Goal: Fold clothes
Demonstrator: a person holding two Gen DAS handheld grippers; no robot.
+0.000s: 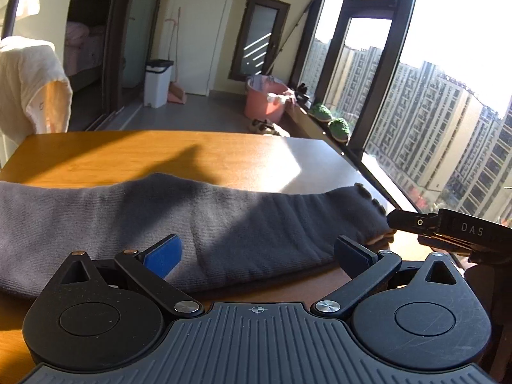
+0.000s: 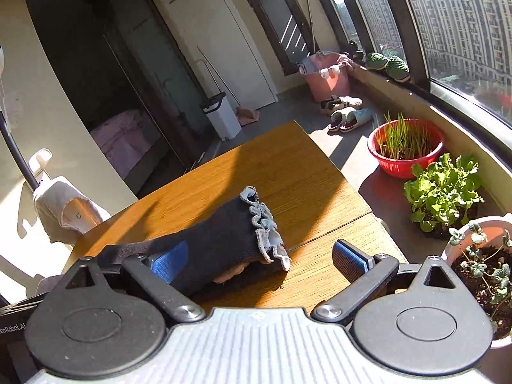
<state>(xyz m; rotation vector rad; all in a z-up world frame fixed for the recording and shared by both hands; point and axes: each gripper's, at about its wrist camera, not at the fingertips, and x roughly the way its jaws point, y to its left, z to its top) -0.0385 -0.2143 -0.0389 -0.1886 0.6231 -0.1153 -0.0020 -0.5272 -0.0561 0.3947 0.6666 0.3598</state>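
Observation:
A dark grey knitted garment (image 1: 179, 220) lies folded in a long band across the wooden table (image 1: 134, 150). Its ruffled end (image 2: 265, 227) points toward the window. My left gripper (image 1: 256, 257) is open just above the garment's near edge, holding nothing. My right gripper (image 2: 259, 262) is open over the ruffled end, its left finger over the cloth, holding nothing. The right gripper also shows in the left wrist view (image 1: 425, 227) beside the garment's right end.
A chair with a cream cloth (image 1: 35, 86) stands at the table's far left. Potted plants (image 2: 444, 188), a red bowl of sprouts (image 2: 404, 147) and shoes (image 2: 348, 118) sit on the floor by the window. A pink bucket (image 1: 267, 100) and a white bin (image 1: 156, 83) stand farther back.

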